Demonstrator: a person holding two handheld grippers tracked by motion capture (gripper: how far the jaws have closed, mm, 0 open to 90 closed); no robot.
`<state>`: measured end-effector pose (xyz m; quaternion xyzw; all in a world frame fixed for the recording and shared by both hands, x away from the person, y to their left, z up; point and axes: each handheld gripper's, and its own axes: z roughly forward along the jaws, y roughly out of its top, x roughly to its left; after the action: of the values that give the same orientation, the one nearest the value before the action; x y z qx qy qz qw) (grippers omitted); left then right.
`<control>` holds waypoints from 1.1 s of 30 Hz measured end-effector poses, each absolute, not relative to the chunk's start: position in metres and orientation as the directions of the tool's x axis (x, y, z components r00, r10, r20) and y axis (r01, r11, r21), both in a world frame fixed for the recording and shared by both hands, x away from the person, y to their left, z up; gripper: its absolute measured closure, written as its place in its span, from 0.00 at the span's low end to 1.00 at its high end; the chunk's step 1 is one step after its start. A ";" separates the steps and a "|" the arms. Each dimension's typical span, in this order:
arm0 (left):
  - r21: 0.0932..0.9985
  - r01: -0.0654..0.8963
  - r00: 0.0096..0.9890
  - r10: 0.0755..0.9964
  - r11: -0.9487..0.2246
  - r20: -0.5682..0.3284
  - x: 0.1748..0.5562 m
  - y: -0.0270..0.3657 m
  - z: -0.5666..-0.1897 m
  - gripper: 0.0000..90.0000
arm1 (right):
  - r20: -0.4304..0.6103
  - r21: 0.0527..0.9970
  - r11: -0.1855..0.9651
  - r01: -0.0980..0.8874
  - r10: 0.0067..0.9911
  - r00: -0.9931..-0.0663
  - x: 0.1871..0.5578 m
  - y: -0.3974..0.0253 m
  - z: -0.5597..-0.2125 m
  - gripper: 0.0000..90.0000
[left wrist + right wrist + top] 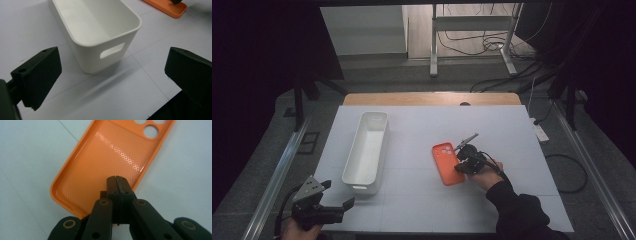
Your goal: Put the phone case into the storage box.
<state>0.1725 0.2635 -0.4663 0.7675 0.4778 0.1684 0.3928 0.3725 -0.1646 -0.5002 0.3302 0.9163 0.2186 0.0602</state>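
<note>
An orange phone case (446,161) lies flat, open side up, right of the table's middle. My right gripper (461,166) is shut and rests over the case's right edge; in the right gripper view its closed jaws (116,180) sit above the case (107,157) near its rim, and I cannot tell whether the rim is pinched. A long white bin (384,150) stands empty left of centre. My left gripper (339,193) is held open at the near left corner, facing the bin's near end (110,40) with its handle hole, nothing between its jaws (113,58).
The white table top (422,205) has a wooden strip (432,98) along its far edge. A corner of the orange case (167,7) shows in the left gripper view, at upper right. Behind the table are a metal stand (434,45) and floor cables (492,45).
</note>
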 end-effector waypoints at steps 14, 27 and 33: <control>0.763 0.602 0.487 0.866 -0.235 -0.117 0.173 0.263 -0.466 0.02 | 0.011 0.449 0.671 0.591 0.657 -0.754 0.382 -0.179 -0.499 0.99; 0.762 0.603 0.487 0.865 -0.236 -0.118 0.173 0.263 -0.466 0.02 | 0.011 0.455 0.657 0.602 0.671 -0.741 0.384 -0.183 -0.498 0.99; 0.761 0.604 0.487 0.865 -0.236 -0.118 0.173 0.263 -0.466 0.02 | 0.013 0.501 0.645 0.577 0.661 -0.750 0.379 -0.184 -0.487 0.99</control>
<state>0.1730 0.2634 -0.4663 0.7682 0.4782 0.1669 0.3917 0.3789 -0.1835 -0.4872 0.3427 0.9029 0.2450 0.0861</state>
